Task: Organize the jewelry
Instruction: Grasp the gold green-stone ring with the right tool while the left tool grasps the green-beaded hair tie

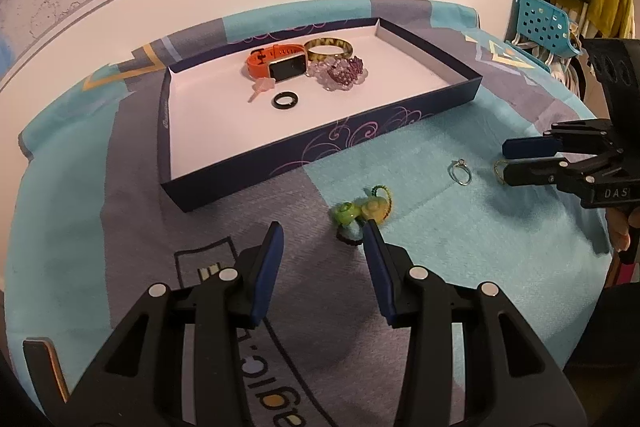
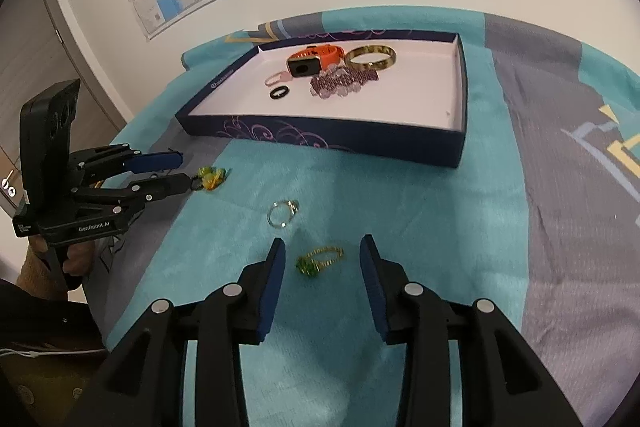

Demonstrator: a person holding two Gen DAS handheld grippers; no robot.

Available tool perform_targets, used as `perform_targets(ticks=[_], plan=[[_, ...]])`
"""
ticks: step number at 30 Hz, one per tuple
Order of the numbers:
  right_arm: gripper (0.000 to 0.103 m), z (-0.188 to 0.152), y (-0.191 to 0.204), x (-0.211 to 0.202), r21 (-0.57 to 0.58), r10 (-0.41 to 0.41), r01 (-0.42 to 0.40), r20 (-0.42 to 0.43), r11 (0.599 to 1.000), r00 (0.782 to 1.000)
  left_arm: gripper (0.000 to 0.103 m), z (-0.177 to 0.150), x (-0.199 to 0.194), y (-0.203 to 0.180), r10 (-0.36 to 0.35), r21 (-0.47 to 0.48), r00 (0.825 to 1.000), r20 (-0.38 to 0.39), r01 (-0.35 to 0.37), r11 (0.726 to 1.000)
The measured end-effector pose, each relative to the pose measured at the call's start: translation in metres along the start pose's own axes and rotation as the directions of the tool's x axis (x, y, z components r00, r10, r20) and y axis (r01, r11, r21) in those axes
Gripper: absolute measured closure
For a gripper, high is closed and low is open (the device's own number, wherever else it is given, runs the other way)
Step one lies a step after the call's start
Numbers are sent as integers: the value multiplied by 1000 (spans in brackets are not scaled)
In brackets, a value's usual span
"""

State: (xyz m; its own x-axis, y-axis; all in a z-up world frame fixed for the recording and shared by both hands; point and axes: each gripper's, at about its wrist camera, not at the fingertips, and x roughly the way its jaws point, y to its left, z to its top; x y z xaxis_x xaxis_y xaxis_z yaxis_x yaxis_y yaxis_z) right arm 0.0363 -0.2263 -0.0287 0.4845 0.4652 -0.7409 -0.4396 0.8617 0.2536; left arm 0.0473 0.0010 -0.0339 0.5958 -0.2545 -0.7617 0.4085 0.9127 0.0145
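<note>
My left gripper [image 1: 324, 241] stands with its blue-padded fingers apart and nothing between them; the green and yellow beaded charm [image 1: 362, 211] lies on the teal and grey cloth [image 1: 460, 247] just beyond the right fingertip, at the centre of the left wrist view. My right gripper [image 2: 322, 255] also has its fingers apart, around the gold ring with a green stone [image 2: 318, 261] without touching it, low in the centre of the right wrist view. Just above it on the cloth lies a thin silver ring [image 2: 282, 215]. The shallow dark blue box with a white floor [image 2: 400, 143] sits in the upper middle, holding an orange-strapped watch [image 2: 308, 61], a gold bangle [image 2: 371, 57], purple beads [image 2: 340, 83], a small black ring [image 2: 279, 93] and a pink piece [image 2: 276, 79].
</note>
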Motion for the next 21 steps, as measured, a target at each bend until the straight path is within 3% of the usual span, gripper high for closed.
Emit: perform_targets(ticks=[7,21], plan=[[66,-4,5,-3,-17,-14,14,3,1000,1000,63,4,6,-4,-3,6,1000,-12,4,1000],[67,-7,14,0,-51,-36,37,11,998,999,81,7,12,-10,-11,8,1000,-21,12,1000]])
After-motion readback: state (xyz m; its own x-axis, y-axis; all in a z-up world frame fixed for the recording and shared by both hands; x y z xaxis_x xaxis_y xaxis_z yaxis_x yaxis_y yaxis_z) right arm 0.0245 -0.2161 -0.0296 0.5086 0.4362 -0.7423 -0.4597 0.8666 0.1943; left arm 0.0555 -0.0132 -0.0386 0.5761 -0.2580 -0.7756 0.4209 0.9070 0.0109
